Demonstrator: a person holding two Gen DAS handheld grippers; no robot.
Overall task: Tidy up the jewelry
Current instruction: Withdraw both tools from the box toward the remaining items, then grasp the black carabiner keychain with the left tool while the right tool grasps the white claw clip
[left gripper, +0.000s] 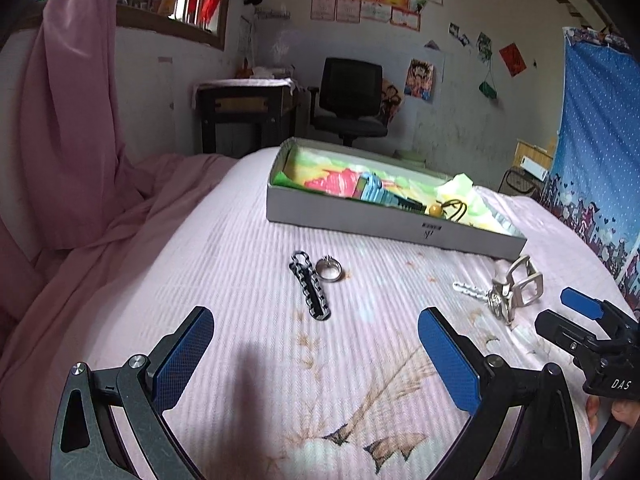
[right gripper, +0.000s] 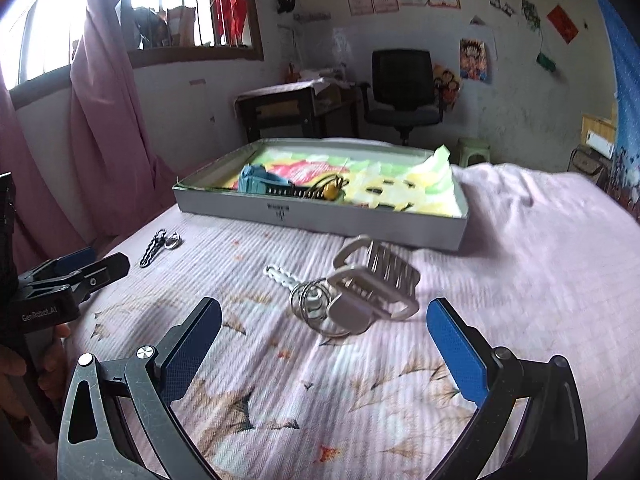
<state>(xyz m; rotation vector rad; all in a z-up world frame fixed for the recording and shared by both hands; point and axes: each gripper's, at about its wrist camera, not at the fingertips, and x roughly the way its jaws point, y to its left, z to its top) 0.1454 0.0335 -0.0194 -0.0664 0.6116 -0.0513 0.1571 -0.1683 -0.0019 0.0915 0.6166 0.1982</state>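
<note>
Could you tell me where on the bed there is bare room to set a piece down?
Bare bedspread lies between the black chain with its ring and the silver bracelet cluster, and in front of both open tongs, left and right. The box is crowded at its middle; its near-right paper lining looks freer.

Black angular gripper frames, blue textured pads (left gripper: 182,356), silver screws, white "DAS" lettering, bare fingers.
</note>
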